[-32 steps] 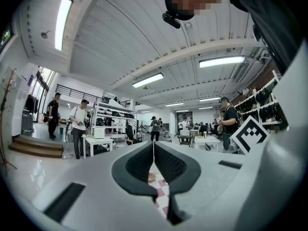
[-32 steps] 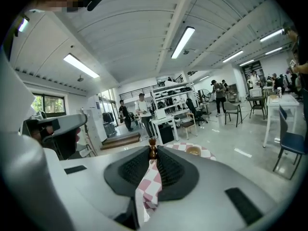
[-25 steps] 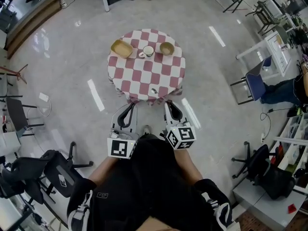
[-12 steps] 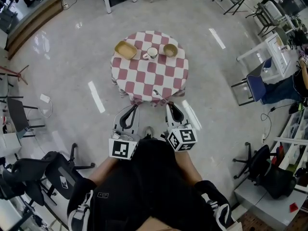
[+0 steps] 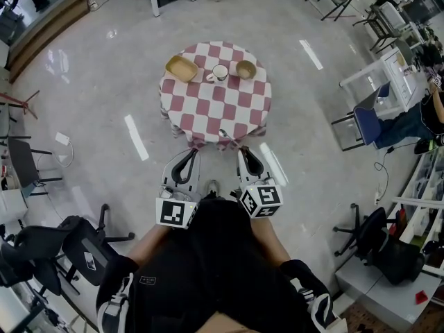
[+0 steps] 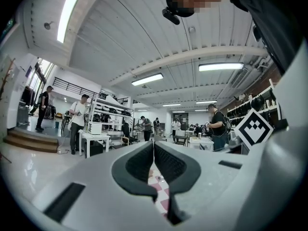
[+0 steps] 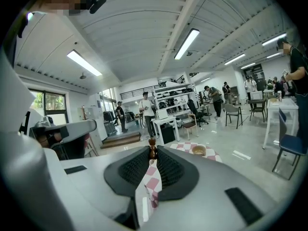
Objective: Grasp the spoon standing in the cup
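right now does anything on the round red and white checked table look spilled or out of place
Nothing looks spilled or tipped. The yellow dish, white cup and tan bowl sit in a row at the checked table's far side. One small brown item stands alone near the near edge.

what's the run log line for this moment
phase: pre-grasp | left gripper: shut, empty | right gripper: slightly open, empty | spoon: in cup on table, ungrasped

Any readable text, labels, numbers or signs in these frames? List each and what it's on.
No readable text.
Left tool's marker cube and right tool's marker cube: black-and-white square patterns, no letters.
Chair logo: too small to read.
Trouser label: too small to read.
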Motion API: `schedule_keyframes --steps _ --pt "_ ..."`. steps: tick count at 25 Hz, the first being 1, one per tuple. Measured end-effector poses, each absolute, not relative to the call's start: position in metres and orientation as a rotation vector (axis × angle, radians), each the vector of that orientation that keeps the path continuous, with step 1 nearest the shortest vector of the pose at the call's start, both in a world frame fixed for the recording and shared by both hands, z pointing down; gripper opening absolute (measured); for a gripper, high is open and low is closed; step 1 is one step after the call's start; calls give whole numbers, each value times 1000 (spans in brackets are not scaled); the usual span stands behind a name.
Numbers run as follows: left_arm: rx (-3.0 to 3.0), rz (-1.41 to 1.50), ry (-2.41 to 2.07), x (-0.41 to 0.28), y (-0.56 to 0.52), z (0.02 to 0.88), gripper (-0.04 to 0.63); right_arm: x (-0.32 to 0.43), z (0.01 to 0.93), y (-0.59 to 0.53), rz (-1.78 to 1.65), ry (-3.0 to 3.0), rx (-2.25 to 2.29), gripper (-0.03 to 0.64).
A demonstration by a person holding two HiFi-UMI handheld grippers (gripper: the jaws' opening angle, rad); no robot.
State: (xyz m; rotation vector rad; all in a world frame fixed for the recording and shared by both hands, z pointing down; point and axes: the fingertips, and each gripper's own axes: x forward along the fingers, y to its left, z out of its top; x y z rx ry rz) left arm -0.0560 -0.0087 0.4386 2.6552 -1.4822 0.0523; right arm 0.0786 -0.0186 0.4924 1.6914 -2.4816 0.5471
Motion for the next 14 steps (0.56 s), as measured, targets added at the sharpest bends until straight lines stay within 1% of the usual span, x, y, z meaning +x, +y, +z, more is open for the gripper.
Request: schedule_keyframes --steps 14 --pt "2643 63 -1482 -62 -10 439 14 72 493 -22 535 -2481 1677 64"
